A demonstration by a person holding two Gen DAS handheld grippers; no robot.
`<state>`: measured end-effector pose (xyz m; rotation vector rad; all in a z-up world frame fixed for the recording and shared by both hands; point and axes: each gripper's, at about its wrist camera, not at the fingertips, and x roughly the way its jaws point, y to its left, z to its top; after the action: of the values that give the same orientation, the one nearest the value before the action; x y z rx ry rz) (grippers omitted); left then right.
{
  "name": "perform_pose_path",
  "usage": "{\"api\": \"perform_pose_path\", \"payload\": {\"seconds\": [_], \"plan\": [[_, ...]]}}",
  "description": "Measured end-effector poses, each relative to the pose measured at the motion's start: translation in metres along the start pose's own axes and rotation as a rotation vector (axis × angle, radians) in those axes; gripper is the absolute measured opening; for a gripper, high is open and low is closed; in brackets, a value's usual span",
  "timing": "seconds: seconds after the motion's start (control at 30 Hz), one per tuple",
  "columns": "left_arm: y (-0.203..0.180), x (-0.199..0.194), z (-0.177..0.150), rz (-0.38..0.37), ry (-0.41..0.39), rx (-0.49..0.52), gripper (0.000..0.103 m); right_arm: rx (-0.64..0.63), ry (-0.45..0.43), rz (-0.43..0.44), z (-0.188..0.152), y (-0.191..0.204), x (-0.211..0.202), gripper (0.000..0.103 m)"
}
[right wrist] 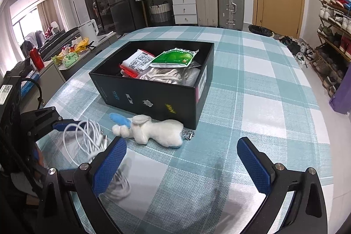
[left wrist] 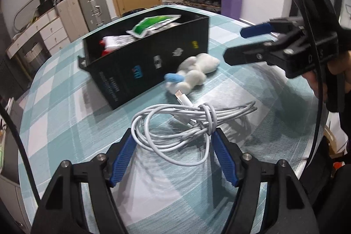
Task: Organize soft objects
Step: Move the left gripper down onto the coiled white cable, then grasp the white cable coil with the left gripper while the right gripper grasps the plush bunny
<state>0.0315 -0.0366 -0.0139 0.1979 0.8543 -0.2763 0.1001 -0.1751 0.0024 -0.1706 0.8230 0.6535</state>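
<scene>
The left claw (left wrist: 173, 135) is held apart around the coiled cable (left wrist: 186, 122) on the desk (left wrist: 252, 84), while the right claw (right wrist: 182, 146) is spread wide, with the plush (right wrist: 158, 131) just ahead, lying against the box (right wrist: 153, 100) farther on.

White plush toy (right wrist: 158, 132) with blue part, lying on its side against open black box (right wrist: 153, 100); coiled white cable (left wrist: 186, 124) nearby.
</scene>
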Motion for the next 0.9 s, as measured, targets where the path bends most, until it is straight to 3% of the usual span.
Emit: {"api": "perform_pose_path", "payload": {"seconds": [0.67, 0.9], "plan": [[0.036, -0.010, -0.019, 0.049, -0.003, -0.128, 0.069, -0.012, 0.097, 0.087, 0.013, 0.033, 0.042, 0.102], [0.038, -0.008, -0.019, 0.046, 0.000, -0.139, 0.062, -0.028, 0.124, 0.053, 0.018, 0.040, 0.057, 0.102]]}}
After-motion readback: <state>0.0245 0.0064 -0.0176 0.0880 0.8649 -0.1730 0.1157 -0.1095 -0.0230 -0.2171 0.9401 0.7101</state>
